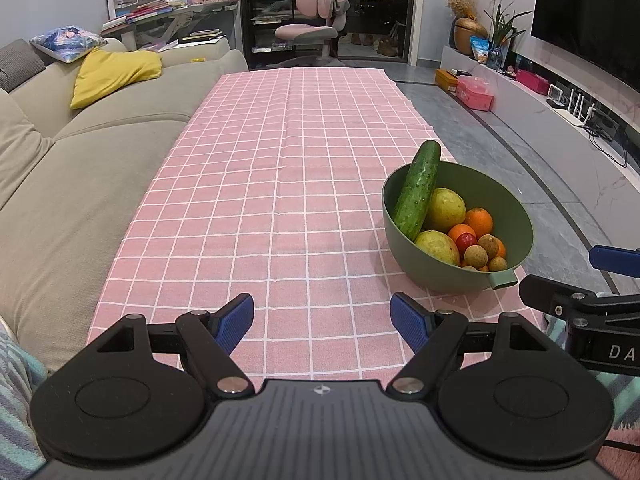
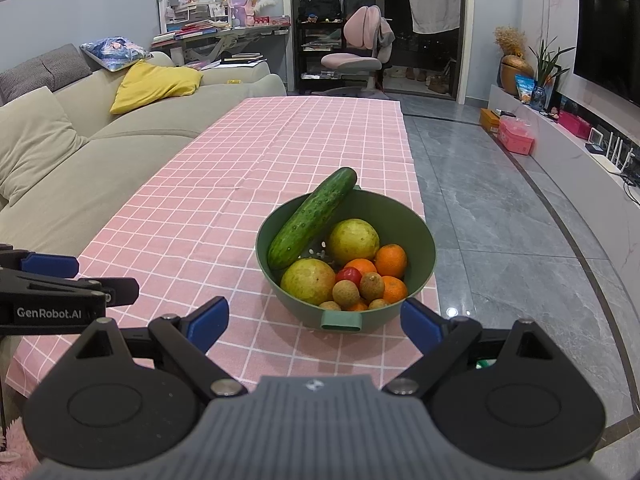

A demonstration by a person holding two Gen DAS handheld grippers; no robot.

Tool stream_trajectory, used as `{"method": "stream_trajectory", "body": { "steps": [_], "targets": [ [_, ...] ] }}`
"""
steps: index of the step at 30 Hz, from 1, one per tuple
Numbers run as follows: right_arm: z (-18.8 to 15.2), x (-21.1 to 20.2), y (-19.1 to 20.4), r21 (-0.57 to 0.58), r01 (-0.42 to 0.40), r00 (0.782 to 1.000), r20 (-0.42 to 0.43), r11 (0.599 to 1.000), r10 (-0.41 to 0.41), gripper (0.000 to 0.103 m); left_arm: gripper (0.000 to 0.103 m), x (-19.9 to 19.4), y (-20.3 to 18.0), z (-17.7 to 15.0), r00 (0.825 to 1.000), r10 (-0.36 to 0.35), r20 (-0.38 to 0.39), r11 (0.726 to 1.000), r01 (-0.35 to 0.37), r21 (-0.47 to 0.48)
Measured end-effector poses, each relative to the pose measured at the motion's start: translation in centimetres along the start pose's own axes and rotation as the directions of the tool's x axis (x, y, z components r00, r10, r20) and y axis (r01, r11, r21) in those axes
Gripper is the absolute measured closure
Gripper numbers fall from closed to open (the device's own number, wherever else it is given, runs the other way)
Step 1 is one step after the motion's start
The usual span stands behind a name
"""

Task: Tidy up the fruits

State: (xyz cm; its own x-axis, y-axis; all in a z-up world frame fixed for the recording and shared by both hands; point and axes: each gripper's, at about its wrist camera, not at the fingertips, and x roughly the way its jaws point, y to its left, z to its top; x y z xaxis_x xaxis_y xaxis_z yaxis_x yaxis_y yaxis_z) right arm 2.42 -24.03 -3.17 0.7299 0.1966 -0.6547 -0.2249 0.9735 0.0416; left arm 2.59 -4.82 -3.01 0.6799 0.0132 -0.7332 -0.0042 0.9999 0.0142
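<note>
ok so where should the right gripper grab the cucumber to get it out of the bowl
Grip the cucumber on its upper half, where it leans over the bowl rim clear of the other fruit. Bring the open right gripper from above, jaws across its narrow width.

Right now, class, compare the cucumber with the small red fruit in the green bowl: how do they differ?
The cucumber is long, dark green and bumpy; the small red fruit is round, smooth and glossy. The cucumber leans tilted against the green bowl, its tip rising past the rim; the red fruit sits low among the oranges. Both lie untouched in the same bowl.
</note>
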Motion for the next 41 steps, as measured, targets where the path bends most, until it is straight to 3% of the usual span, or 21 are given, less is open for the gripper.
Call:
{"method": "stream_trajectory", "body": {
  "steps": [41],
  "targets": [
    [0.01,-0.02,0.1,0.001,-0.002,1.0,-0.003,1.0,0.002,0.014,0.014,-0.94,-0.26,0.14,0.999,-0.017,0.039,1.0,0.017,-0.003]
  ]
}}
